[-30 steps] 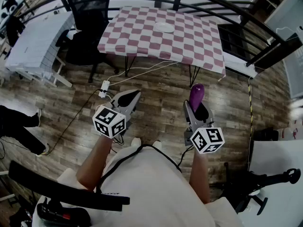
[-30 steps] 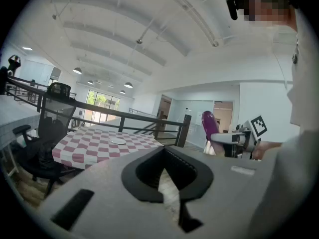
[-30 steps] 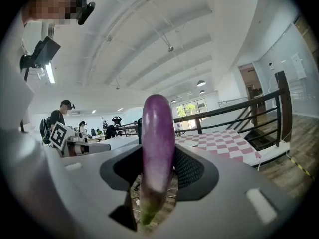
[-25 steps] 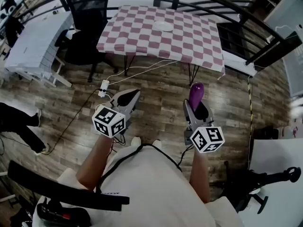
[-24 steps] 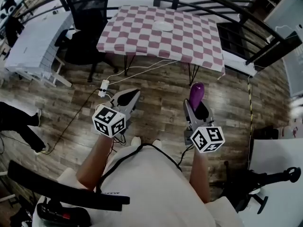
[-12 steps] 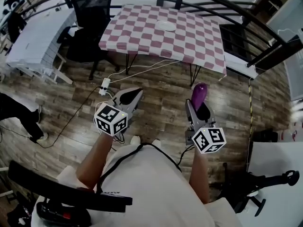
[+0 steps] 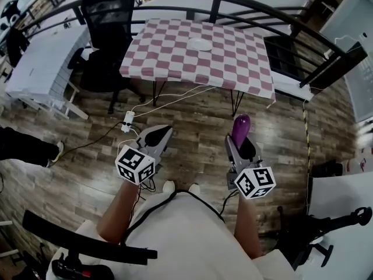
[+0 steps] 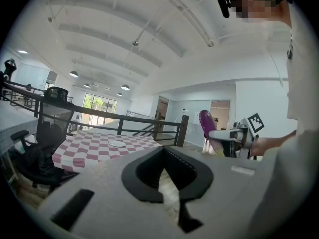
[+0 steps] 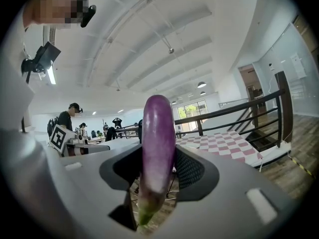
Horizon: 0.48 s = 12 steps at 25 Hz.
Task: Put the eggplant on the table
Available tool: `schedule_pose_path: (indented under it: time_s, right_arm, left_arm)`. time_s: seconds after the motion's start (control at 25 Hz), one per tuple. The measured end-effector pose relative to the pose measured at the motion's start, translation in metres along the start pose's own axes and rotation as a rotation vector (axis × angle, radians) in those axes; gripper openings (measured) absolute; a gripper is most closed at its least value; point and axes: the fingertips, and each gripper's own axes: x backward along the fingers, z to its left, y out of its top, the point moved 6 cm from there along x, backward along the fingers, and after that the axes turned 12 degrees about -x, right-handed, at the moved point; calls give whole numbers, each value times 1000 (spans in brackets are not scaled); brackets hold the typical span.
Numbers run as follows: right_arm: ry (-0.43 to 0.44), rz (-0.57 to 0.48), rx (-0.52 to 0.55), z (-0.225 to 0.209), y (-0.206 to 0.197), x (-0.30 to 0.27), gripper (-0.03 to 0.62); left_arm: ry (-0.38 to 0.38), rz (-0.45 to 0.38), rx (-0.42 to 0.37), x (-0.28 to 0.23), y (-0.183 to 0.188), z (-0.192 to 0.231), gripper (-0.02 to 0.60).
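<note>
eggplant [image 7: 240, 127] clamped between the jaws of right gripper [image 7: 239, 146], purple tip sticking out past them, above wood floor [image 7: 192, 127] | left gripper [image 7: 156, 135] jaws together, empty | checkered table [image 7: 169, 57] well ahead, white plate [image 7: 200, 44] on it

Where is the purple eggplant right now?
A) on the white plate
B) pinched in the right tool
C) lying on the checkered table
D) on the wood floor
B: the eggplant stands clamped in the right tool, short of the checkered table, where a white plate sits.
</note>
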Motion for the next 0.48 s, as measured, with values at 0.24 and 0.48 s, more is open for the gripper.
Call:
schedule_pose_path:
  time_s: [0.24, 0.48]
  right_arm:
    - [-11, 17, 23, 14, -2, -12, 202]
    - [-26, -1, 12, 29, -5, -27, 202]
  left_arm:
    - [-9, 4, -17, 11, -2, 14, 5]
    - [-41, 6, -4, 18, -8, 35, 5]
